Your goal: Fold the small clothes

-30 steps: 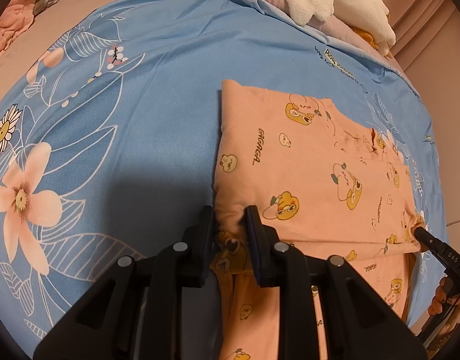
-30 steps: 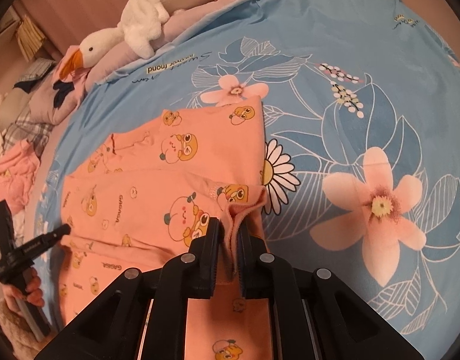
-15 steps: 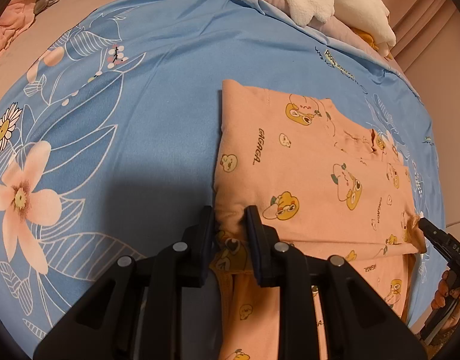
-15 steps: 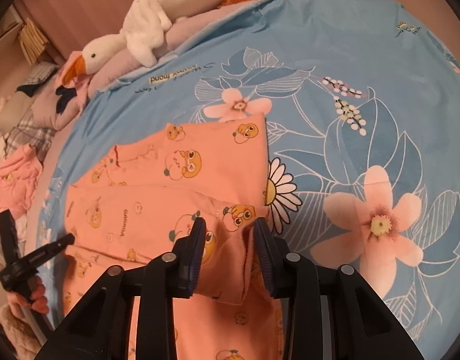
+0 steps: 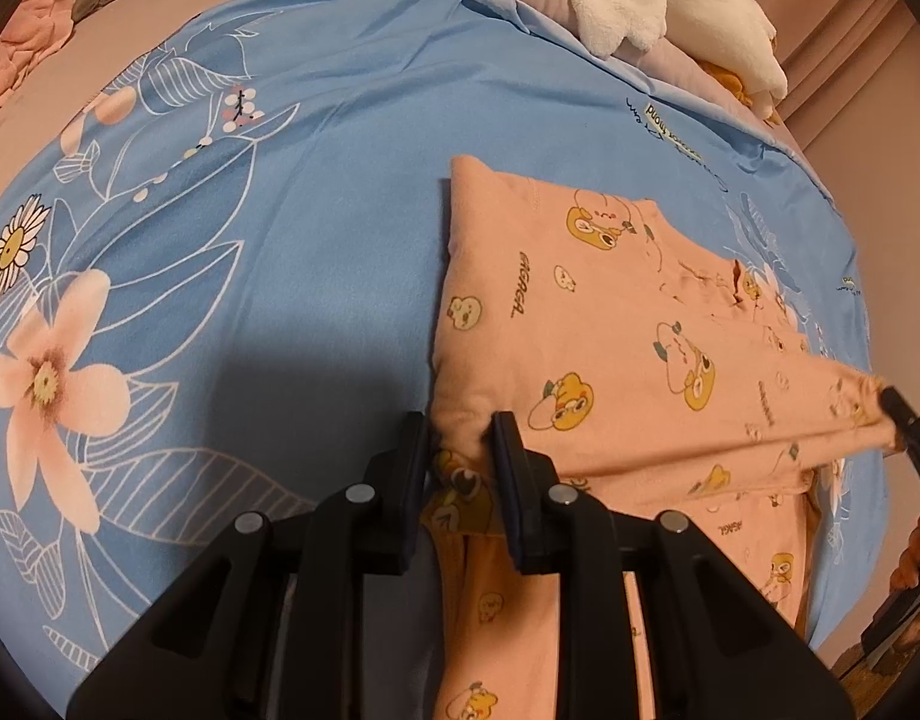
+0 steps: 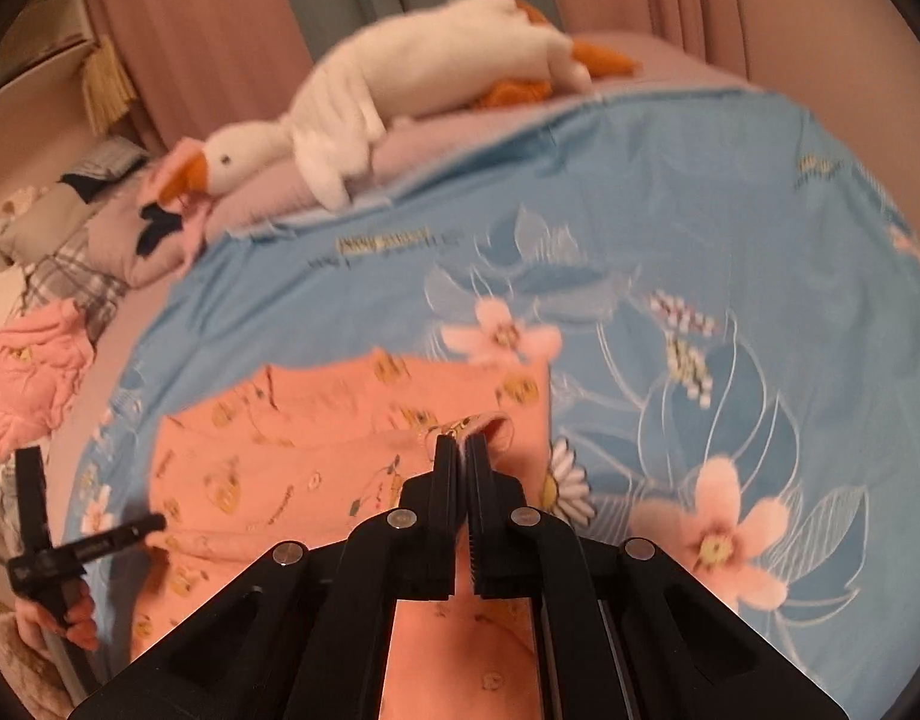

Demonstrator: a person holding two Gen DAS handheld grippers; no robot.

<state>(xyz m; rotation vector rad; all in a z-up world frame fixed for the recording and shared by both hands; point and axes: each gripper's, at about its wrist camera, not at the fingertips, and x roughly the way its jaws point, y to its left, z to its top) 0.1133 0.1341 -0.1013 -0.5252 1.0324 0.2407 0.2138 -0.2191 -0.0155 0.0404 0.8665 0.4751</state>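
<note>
The pink top (image 5: 610,324) lies flat on the bed (image 5: 315,228), its fold stretched sideways between the left gripper (image 5: 460,438) and right gripper (image 6: 461,444), both clamped on its corners.

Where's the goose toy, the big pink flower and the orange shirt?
goose toy (image 6: 435,78): right wrist view, middle of its white body.
big pink flower (image 5: 51,384): left wrist view, its yellow centre.
orange shirt (image 5: 580,312): left wrist view, flat folded top layer.
</note>
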